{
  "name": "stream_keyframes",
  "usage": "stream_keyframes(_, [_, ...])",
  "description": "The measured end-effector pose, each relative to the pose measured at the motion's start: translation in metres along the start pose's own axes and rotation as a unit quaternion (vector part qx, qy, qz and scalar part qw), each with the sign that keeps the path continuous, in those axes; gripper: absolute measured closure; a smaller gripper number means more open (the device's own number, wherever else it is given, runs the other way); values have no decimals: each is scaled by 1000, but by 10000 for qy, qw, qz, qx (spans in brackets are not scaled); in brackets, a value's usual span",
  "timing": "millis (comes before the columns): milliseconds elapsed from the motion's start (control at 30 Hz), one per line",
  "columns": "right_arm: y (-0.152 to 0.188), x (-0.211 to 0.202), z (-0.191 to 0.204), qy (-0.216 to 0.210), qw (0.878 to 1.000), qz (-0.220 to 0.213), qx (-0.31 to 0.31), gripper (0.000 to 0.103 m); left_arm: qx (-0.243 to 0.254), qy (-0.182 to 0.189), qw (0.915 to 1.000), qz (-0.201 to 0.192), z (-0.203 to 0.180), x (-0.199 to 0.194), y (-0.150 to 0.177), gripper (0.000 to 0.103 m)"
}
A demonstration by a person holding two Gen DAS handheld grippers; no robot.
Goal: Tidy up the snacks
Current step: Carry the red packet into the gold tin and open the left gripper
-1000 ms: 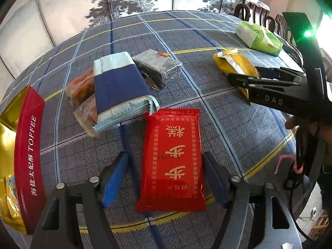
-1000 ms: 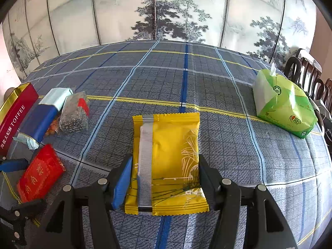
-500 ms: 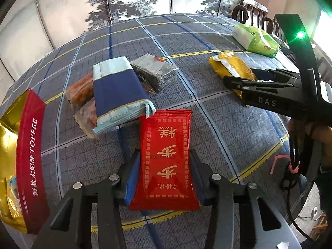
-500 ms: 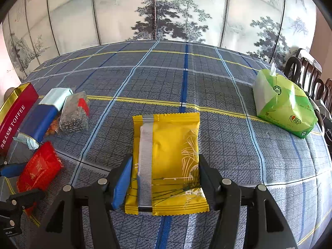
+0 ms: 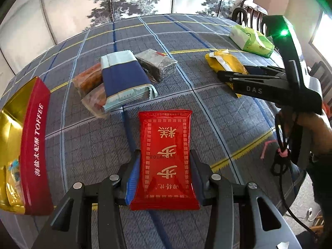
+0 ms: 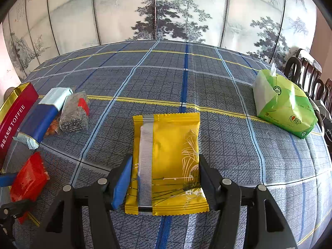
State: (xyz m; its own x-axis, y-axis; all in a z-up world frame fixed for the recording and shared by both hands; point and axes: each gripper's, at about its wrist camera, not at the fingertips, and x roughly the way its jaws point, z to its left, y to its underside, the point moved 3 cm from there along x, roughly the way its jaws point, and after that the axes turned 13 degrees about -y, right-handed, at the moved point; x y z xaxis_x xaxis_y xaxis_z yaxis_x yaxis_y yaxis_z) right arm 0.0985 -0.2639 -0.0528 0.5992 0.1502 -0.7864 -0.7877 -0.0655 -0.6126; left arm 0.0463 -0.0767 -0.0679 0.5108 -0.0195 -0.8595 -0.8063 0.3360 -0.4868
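The left gripper (image 5: pixel 164 178) had just closed its fingers onto the red packet (image 5: pixel 165 157) beside the toffee tin (image 5: pixel 33 145), ready for lifting; the right gripper (image 6: pixel 164 184) clasped the yellow packet (image 6: pixel 166 161).

Six snack packets (image 5: pixel 166 155); one toffee tin (image 5: pixel 35 143); one tissue pack (image 6: pixel 284 105).

2 low wrist views (close) share tablecloth (image 5: pixel 217 124).

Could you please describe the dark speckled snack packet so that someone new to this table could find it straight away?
Start at the tall red toffee tin at the left edge of the plaid blue-grey tablecloth. Just beyond it lies a cluster of packets topped by a navy and pale-blue foil pouch. The clear packet of dark speckled contents lies against that pouch's far side, the only one with a small red label.
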Motion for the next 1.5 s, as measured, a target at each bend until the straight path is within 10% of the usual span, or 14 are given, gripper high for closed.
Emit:
stream_keyframes(833, [1, 0, 0, 3, 10000, 1, -5, 41, -680, -484, 9956, -415, 78, -58, -4, 63])
stream_keyframes(1500, [1, 0, 0, 6, 10000, 2, -8, 41, -1754, -1709, 9695, -3, 225, -35, 21, 63])
